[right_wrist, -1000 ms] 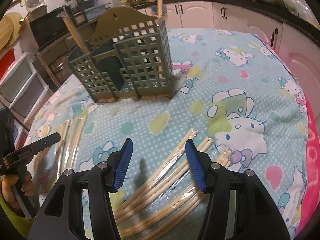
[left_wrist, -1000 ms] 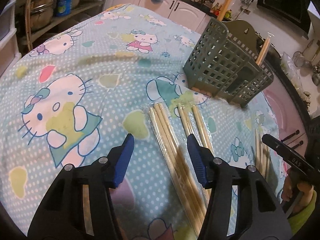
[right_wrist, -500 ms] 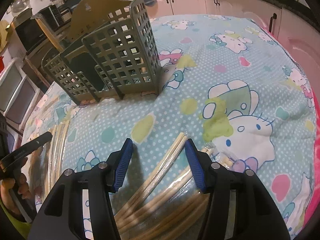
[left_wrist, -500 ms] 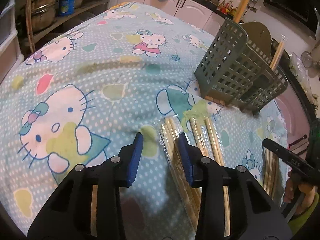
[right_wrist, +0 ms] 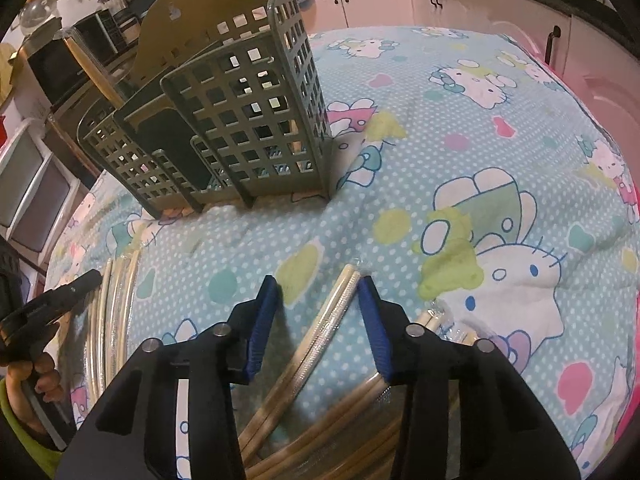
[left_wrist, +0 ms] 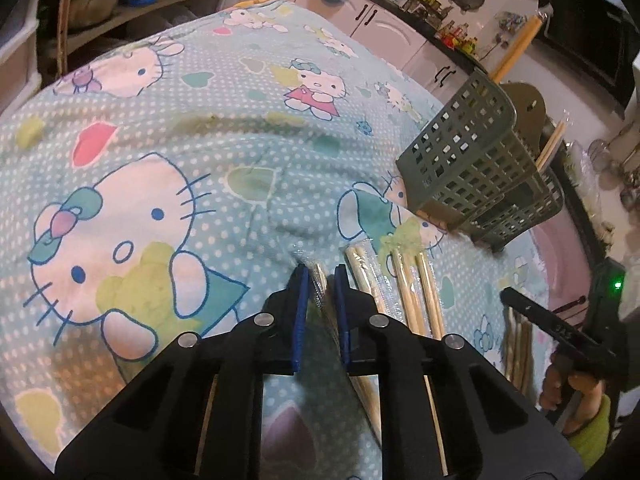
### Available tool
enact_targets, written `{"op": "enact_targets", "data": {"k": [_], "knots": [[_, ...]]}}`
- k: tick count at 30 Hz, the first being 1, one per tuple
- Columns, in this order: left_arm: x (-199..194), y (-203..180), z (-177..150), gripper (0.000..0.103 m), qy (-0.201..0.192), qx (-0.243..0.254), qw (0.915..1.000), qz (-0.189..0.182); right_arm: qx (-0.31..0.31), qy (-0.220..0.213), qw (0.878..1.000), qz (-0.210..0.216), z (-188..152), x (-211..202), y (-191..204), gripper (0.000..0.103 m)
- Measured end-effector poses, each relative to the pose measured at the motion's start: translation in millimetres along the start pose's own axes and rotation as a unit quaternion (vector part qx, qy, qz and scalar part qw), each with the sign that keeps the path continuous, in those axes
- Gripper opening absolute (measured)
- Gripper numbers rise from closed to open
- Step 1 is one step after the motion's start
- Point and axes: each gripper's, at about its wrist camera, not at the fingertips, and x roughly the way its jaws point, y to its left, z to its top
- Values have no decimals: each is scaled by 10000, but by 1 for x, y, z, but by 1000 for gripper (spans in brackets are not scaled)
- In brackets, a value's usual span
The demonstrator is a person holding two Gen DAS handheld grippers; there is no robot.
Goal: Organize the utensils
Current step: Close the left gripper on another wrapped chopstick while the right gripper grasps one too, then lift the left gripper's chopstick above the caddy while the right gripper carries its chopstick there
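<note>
The left gripper has just been closing, and its blue pads now stand narrow with the tip of a wrapped chopstick pair pinched between them; the pads look to be on the wrapper. That pair runs lengthwise, straight back along the gripper's own line toward the person, so the grip is at the far end and the long body trails under the tool. Beside it to the right lie more wrapped chopsticks on the cartoon-cat tablecloth, parallel and near.

Over to the right gripper: its jaws have just been closing too, but stand half-wide, straddling another wrapped pair whose end sits between the pads, near the right one; contact cannot be told. That pair slants away from lower left to upper right.

Beyond both, up the table, stands the green slotted utensil holder, upright, with a few sticks already in it. It looks nearer the right hand.
</note>
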Motion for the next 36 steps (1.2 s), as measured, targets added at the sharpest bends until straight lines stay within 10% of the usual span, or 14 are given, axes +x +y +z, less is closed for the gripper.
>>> {"op": "enact_targets", "data": {"k": [7, 13, 36], "knots": [[-11, 7, -5, 4, -13, -124, 9998, -128, 53, 12, 9998, -168, 7, 8, 0, 37], [-25, 6, -6, 4, -170, -100, 9997, -170, 122, 50, 9999, -55, 12, 6, 2, 11], [-79, -59, 18, 1, -911, 729, 9915, -568, -185, -1328, 9805, 1434, 15, -114, 45, 6]]}}
